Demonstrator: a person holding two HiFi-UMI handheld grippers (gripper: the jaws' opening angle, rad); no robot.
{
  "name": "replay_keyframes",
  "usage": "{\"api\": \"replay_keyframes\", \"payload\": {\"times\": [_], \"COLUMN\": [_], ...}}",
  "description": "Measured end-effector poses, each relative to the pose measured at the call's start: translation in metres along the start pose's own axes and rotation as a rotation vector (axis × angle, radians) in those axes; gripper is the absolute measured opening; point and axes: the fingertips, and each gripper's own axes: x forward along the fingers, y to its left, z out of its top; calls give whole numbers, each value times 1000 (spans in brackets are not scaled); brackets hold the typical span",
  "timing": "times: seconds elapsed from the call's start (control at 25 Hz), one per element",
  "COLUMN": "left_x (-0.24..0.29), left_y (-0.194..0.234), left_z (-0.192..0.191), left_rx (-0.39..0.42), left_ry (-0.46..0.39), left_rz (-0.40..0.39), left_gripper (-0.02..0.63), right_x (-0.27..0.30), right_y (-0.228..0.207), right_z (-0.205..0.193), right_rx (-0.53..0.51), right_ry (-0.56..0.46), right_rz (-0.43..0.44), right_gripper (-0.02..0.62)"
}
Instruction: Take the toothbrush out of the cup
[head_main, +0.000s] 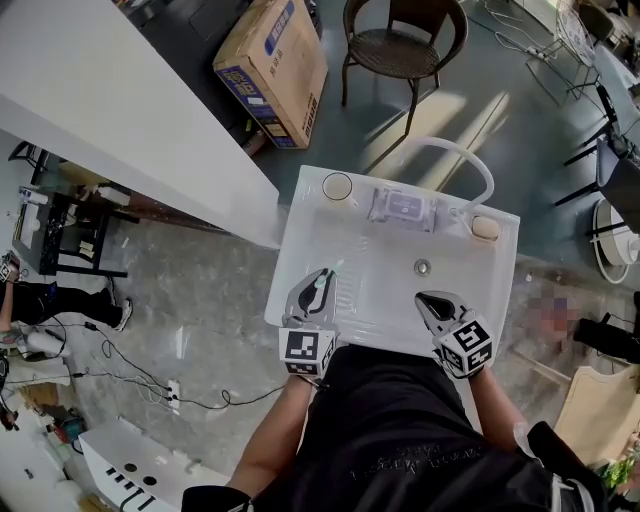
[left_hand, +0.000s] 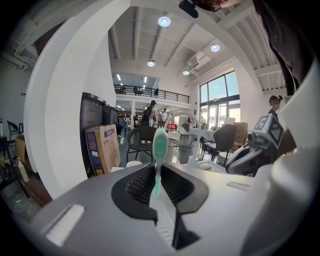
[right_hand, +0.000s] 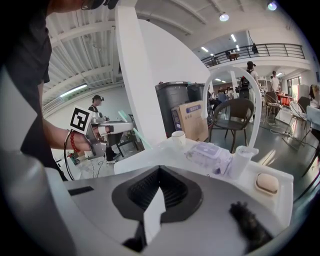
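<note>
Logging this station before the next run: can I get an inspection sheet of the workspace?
Surface: white sink top, bare around the drain.
Job's things: toothbrush is out of the cup; cup stands at the back left corner, nothing sticking out.
Clutter: wipes pack and soap bar along the back edge, near the tap.
Grippers: left gripper shut on the toothbrush; right gripper jaws a narrow gap apart, nothing between.
Cables: loose floor cables left of the sink.
Surroundings: cardboard box and chair beyond the sink.
</note>
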Motion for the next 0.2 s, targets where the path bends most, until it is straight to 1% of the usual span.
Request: {"api": "replay_keyframes", "payload": {"times": [0.2], "left_x": [-4], "left_y": [0], "left_z": [-2], "left_rx": [-1], "left_ry": [4], "left_rz": [-8], "left_gripper": [42], "right_x": [1], "right_y": [4], "right_z": [1], "right_rx": [7], "right_ry": [1], "right_rz": [-2], "right_gripper": [11]}}
